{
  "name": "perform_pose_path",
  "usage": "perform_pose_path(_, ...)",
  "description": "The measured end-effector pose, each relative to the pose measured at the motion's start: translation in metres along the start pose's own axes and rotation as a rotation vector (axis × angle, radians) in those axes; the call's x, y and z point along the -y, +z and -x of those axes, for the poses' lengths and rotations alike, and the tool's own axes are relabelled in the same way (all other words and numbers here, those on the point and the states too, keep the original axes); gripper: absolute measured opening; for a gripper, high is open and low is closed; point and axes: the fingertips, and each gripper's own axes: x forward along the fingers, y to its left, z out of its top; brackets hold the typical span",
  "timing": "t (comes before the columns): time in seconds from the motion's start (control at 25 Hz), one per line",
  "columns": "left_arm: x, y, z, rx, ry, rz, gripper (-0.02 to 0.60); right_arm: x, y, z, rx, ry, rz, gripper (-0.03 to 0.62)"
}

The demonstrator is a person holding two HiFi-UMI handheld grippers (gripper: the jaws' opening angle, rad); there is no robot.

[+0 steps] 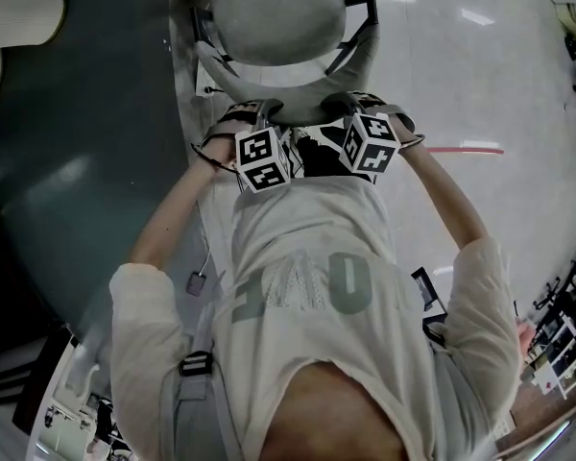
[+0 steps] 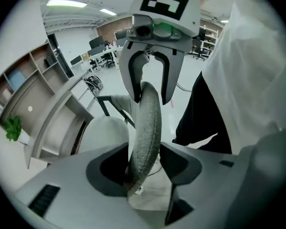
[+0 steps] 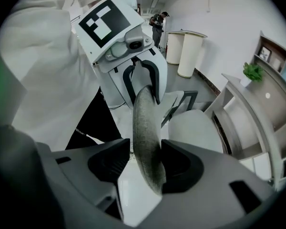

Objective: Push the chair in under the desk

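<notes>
The grey chair shows its seat (image 1: pixel 278 12) at the top of the head view, with its curved backrest (image 1: pixel 302 99) nearest me. Both grippers sit on the backrest's top edge, side by side. My left gripper (image 1: pixel 259 118) is shut on that edge (image 2: pixel 145 128), both pads against the fabric (image 2: pixel 145 168). My right gripper (image 1: pixel 350 111) straddles the same edge (image 3: pixel 145 128); the fabric rests against one pad and a gap shows at the other, so it (image 3: pixel 143 168) is open. The dark desk top (image 1: pixel 77 161) lies to the chair's left; its curved grey front (image 2: pixel 62 104) stands beyond the seat.
A wall shelf with a green plant (image 3: pixel 252 73) stands behind the desk. Two white round stands (image 3: pixel 186 51) and a person (image 3: pixel 158 25) are far off across the pale floor. A red floor line (image 1: pixel 466 149) runs to my right. More desks and chairs (image 2: pixel 102 49) fill the far room.
</notes>
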Motion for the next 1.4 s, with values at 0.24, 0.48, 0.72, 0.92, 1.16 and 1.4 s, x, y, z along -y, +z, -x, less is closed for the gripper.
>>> perform_pose_path(0.24,-0.006,-0.009,-0.012,-0.049,0.009,-0.045,0.163,0.003,-0.002,-0.006,-0.029,-0.03,0.033,0.152)
perform_pose_path(0.48,-0.009,-0.009,-0.015,-0.045,-0.062,-0.024,0.147,0.006,-0.002,-0.014,-0.038,0.002,0.023,0.15)
perform_pose_path(0.72,-0.009,-0.008,-0.017,-0.038,-0.107,-0.029,0.152,0.005,-0.001,-0.012,-0.03,0.022,0.027,0.126)
perform_pose_path(0.92,-0.008,-0.005,-0.018,0.012,-0.142,-0.1,0.155,0.006,0.0,-0.011,-0.011,0.002,0.017,0.121)
perform_pose_path(1.16,-0.015,-0.015,-0.016,-0.01,-0.15,-0.092,0.152,0.011,0.01,-0.015,0.012,-0.005,0.01,0.117)
perform_pose_path(1.4,-0.055,-0.027,-0.018,-0.044,-0.112,-0.063,0.152,0.046,0.022,-0.02,0.026,-0.043,0.005,0.11)
